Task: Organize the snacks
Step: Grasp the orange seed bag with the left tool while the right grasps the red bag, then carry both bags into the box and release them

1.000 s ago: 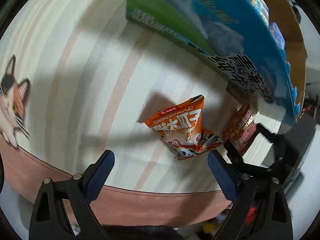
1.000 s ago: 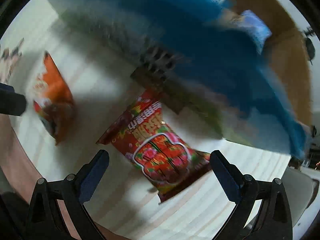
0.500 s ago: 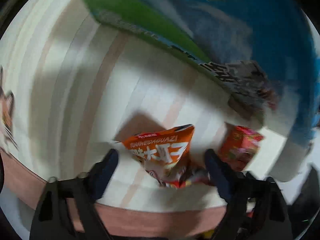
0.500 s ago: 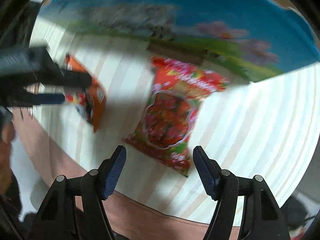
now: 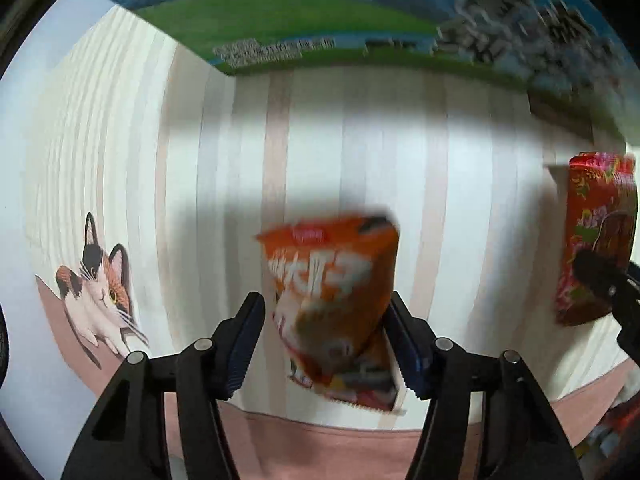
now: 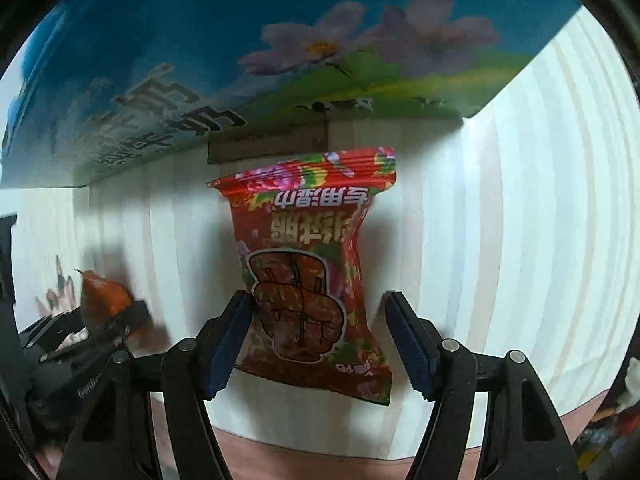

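Note:
An orange snack packet (image 5: 332, 292) lies on the striped tablecloth between the fingers of my left gripper (image 5: 326, 340), which is open around it; the right pad touches the packet's edge. The same orange packet (image 6: 104, 300) shows blurred at the left of the right wrist view. A red flowered packet (image 6: 312, 276) lies flat between the fingers of my right gripper (image 6: 318, 344), open, its left pad at the packet's side. That red packet (image 5: 596, 240) appears at the right edge of the left wrist view.
A big blue and green printed carton (image 6: 280, 60) stands just beyond both packets, and its side (image 5: 360, 20) fills the top of the left view. A cat picture (image 5: 96, 292) marks the tablecloth at the left. The cloth's pink border (image 5: 320, 448) runs along the near edge.
Both grippers have moved in over their packets and narrowed. The orange packet now sits between the left fingers, the red one between the right fingers.

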The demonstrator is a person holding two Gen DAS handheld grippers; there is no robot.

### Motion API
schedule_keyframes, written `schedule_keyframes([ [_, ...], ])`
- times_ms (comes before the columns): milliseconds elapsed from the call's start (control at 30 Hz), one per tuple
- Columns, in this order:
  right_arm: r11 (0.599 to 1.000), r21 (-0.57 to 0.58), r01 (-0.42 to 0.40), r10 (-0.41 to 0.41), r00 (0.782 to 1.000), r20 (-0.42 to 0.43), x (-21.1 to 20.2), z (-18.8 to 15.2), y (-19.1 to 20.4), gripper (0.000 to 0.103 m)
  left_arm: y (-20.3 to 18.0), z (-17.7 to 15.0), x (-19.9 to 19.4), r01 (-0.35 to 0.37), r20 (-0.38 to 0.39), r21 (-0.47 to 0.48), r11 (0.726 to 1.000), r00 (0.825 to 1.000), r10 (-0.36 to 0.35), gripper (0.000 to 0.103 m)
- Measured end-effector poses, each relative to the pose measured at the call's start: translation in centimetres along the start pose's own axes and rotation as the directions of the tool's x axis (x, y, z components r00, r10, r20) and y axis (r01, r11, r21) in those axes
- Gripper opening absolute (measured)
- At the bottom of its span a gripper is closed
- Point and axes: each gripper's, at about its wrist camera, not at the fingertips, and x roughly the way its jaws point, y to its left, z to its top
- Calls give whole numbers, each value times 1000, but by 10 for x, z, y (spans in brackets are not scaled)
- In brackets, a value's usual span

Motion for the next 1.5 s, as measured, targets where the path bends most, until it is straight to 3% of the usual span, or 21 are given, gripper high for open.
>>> schedule_keyframes([
  [100,996,-59,68,-70,997,-34,-1,-16,4,60,7,-14,3,80,-31,-19,997,996,-81,59],
  [167,992,-96,80,-87,993,-76,3,-29,6,60,23,-25,3,215,-50,-92,972,974,-220,59],
  [267,996,-84,17,-26,994,-106,2,-39,0,61,48,-34,-1,373,-34,-201,906,922,-386,59],
  [333,998,-65,-13,6,995,-104,2,-39,-7,64,61,-36,-1,397,-18,-239,886,910,-413,60],
  [467,999,-19,-46,44,995,-92,0,-32,-24,69,76,-34,2,404,-34,-257,878,904,-426,60],
  [633,999,-21,-41,39,995,-90,10,-35,-8,70,84,-34,-2,439,-32,-258,861,887,-461,60],
  [733,998,-8,-60,59,994,-95,13,-38,7,70,76,-40,-26,471,5,-247,847,875,-485,60],
  [800,998,-6,-60,59,994,-92,13,-39,14,70,79,-40,-34,468,26,-242,850,879,-476,60],
  [933,998,8,-63,63,994,-89,11,-40,7,72,90,-14,-29,415,28,-274,868,905,-424,60],
  [1067,999,19,-50,51,995,-87,19,-33,3,72,97,0,0,411,-25,-333,849,896,-443,60],
  [1200,1000,3,-19,20,996,-88,24,-31,13,72,82,6,16,313,-79,-303,900,933,-351,57],
  [1300,1000,-9,14,-15,996,-84,29,-31,22,72,73,5,11,246,-51,-269,931,962,-268,50],
  [1400,997,-32,75,-77,995,-59,29,-35,31,65,72,1,8,228,-29,-263,937,969,-244,46],
  [1467,988,-86,126,-129,991,-33,28,-40,40,53,65,-4,9,213,-30,-244,946,974,-226,45],
  [1500,986,-103,130,-134,991,-27,28,-42,43,52,62,-9,8,197,-33,-228,954,977,-209,45],
])
